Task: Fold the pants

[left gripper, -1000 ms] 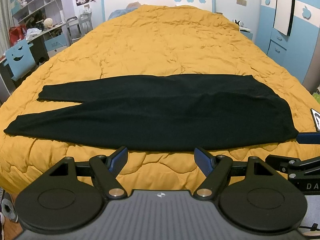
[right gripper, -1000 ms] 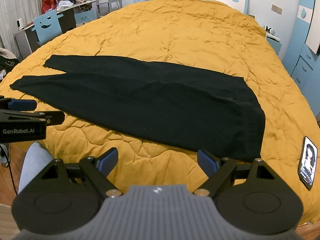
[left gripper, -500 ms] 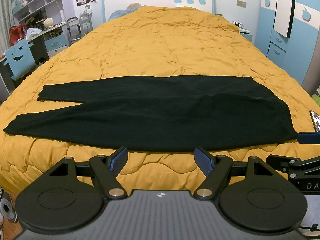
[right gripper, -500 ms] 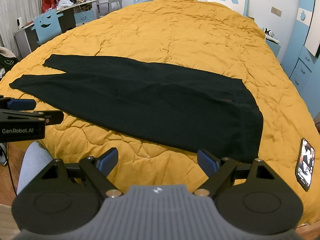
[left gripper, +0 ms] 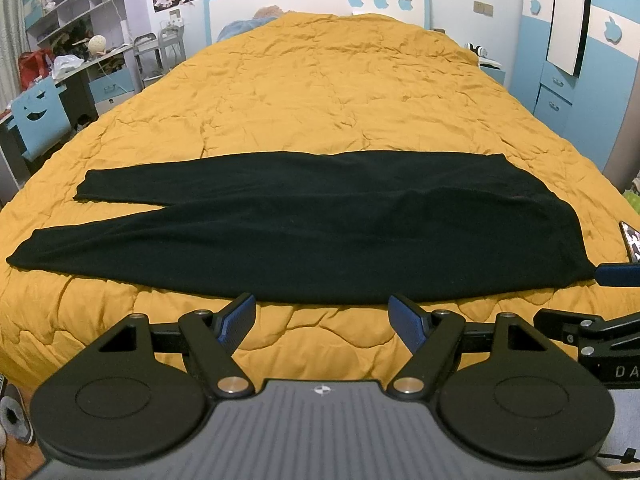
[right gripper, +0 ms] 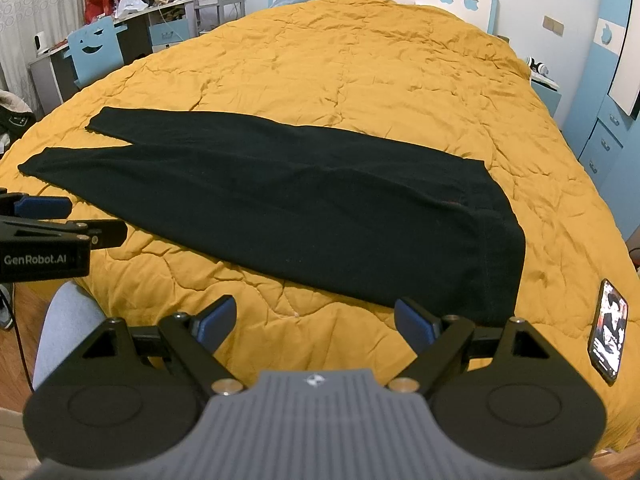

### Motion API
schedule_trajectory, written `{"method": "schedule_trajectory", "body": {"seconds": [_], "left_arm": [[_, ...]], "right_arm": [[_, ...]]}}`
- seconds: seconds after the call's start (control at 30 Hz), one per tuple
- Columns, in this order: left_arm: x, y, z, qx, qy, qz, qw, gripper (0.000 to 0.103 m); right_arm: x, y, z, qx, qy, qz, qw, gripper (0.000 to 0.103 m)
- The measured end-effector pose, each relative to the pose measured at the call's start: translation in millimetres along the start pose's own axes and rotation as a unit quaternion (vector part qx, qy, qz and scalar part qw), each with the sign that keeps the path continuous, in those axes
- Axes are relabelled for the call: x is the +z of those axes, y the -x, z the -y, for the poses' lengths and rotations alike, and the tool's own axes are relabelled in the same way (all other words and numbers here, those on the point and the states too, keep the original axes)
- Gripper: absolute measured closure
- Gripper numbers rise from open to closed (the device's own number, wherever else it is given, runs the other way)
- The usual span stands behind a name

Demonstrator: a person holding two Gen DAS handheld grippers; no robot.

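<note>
The black, soft knitted pants point(left gripper: 320, 224) lay flat across the near part of the bed, on a mustard-yellow quilted bedspread point(left gripper: 328, 92) with many small wrinkles and stitched lines. The pants were folded lengthwise, so the two legs lay almost one on the other; their ends parted slightly at the left, and the wide waist end point(right gripper: 496, 248) was at the right, with a seam line along it. The cloth looked matte and smooth, with only low folds.

The left hand-held gripper point(left gripper: 322, 318) hung just before the near edge of the pants, above the bedspread, its blue-padded fingers point(left gripper: 238, 316) spread wide and holding nothing. The right hand-held gripper point(right gripper: 314, 322) was also wide apart and empty, near the waist corner, not touching the cloth.

A black smartphone with a lit screen point(right gripper: 608, 330) lay on the bedspread just beside the waist end, to the right. A blue chair with a smiling face cut-out point(left gripper: 38, 116) and a cluttered desk point(left gripper: 86, 66) stood at the left of the bed, and blue-and-white cupboards point(left gripper: 568, 80) at the right.

Behind the pants the bedspread was free up to the headboard with the apple shapes point(left gripper: 380, 0).
</note>
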State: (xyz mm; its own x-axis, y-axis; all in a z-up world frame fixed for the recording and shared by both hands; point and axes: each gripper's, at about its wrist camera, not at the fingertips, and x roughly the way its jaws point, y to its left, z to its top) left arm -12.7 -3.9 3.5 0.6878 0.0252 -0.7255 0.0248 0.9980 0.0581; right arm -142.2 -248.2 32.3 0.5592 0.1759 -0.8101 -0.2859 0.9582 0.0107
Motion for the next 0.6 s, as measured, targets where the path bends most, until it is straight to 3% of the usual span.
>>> {"method": "schedule_trajectory", "body": {"seconds": [0.37,0.53,0.6], "left_arm": [[2.2,-2.4,-2.8,0.003,-0.003,0.008,1.0000,0.015],[10.5,-15.2,-25.3,0.016,-0.035,0.029,0.9988,0.025],[13.0,-22.5,-39.3,0.017,-0.053,0.038,0.9977,0.034]], "right_arm": [[4.4,-11.9,10.9,0.006,-0.012,0.003,1.000,0.021],[9.3,-30.6,34.4,0.033,-0.024,0.022,0.999,0.021],[11.0,-39.3,44.1,0.037,-0.019,0.028,0.999,0.021]]}}
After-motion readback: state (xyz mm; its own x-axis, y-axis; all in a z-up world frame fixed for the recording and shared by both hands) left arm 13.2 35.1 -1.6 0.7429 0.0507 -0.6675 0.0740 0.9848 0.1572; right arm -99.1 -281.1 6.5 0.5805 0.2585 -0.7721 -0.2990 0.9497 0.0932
